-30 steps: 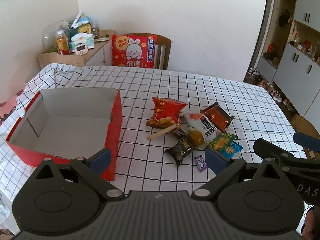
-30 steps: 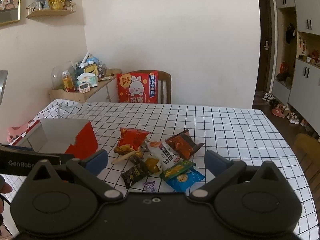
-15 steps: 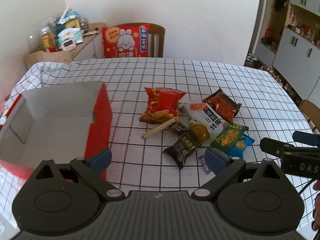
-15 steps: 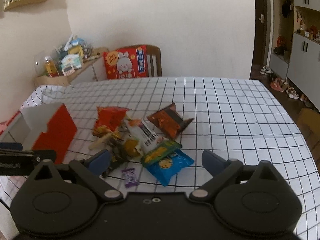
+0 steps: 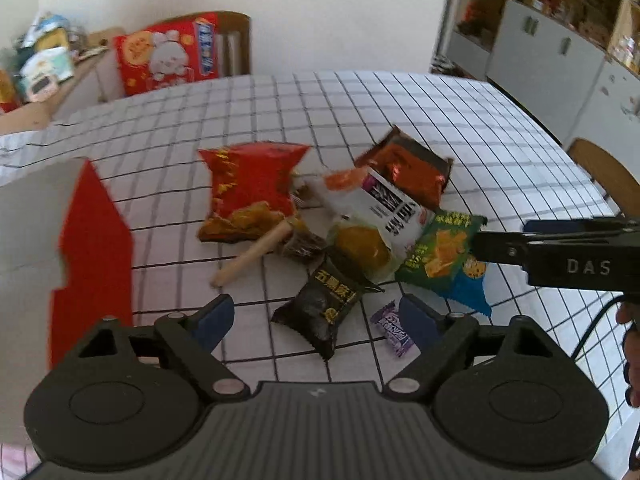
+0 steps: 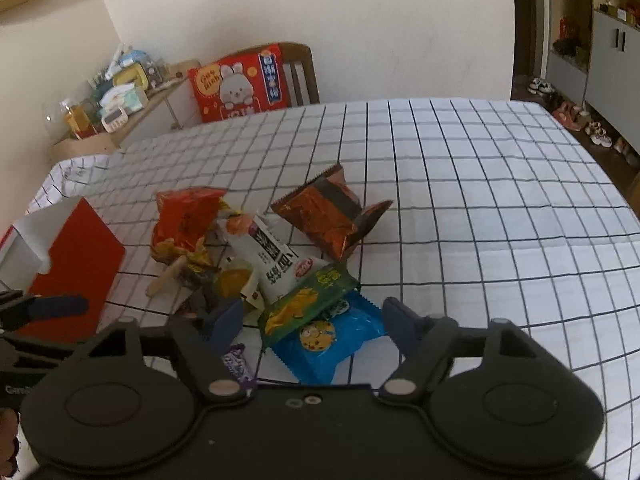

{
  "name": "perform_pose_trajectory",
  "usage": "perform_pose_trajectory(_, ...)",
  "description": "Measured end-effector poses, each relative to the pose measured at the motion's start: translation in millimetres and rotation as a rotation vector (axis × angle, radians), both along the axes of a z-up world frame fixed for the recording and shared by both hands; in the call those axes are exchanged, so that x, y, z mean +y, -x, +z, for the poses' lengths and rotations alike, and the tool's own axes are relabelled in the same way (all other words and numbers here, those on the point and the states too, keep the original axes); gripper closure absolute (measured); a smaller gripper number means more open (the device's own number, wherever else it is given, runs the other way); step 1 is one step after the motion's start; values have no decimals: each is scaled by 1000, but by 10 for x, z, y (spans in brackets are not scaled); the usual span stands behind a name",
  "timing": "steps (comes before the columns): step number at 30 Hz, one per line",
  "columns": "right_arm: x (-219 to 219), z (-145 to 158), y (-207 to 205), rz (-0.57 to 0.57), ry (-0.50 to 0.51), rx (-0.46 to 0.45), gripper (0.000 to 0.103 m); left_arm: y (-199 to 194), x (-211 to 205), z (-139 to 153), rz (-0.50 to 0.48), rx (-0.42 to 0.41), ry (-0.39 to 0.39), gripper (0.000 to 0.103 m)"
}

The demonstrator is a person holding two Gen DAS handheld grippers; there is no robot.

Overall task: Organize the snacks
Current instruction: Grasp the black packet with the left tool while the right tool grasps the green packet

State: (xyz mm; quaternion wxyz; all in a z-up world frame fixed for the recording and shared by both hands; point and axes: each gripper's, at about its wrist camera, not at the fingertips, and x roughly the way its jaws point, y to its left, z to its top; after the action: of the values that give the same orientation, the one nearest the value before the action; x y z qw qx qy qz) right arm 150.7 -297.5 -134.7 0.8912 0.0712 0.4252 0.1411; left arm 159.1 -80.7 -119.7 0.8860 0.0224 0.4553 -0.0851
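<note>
The black packet [image 5: 320, 312] is framed between the left gripper's [image 5: 316, 316] closing, unpinching jaws; the blue packet [image 6: 324, 344] between the right gripper's [image 6: 316, 320].

Snack pile [image 5: 360, 224] mid-table [image 5: 460, 120], open box [image 5: 92, 240] to its left, chair [image 5: 236, 40] behind the table

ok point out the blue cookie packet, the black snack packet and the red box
blue cookie packet [image 6: 320, 340], right wrist view, on its printed front
black snack packet [image 5: 324, 304], left wrist view, middle of the wrapper
red box [image 5: 96, 248], left wrist view, on its red side wall
</note>
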Motion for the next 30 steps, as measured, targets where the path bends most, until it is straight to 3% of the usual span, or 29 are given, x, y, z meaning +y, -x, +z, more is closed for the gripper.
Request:
perform_pose_trajectory(6, 75, -183, -180, -5, 11, 56, 47, -215, -6, -212, -48, 63, 13, 13)
perform_pose_trajectory(13, 141, -233, -290, -7, 28, 71, 49, -408, -2, -394, -107, 123, 28, 13)
perform_pose_trajectory(18, 179, -244, -350, -12, 26, 85, 57, -507, -24, -484, -125, 147, 40, 13)
perform_pose_trajectory(20, 197, -250, -361, -20, 33, 87, 61, -527, -37, -514, -133, 156, 45, 25)
perform_pose_trajectory(26, 223, -247, -380, -25, 27, 90, 74, -575, -6, -559, -110, 172, 65, 47)
perform_pose_trajectory(30, 214, -247, -377, -43, 13, 91, 79, -571, 34, -543, -79, 180, 87, 56)
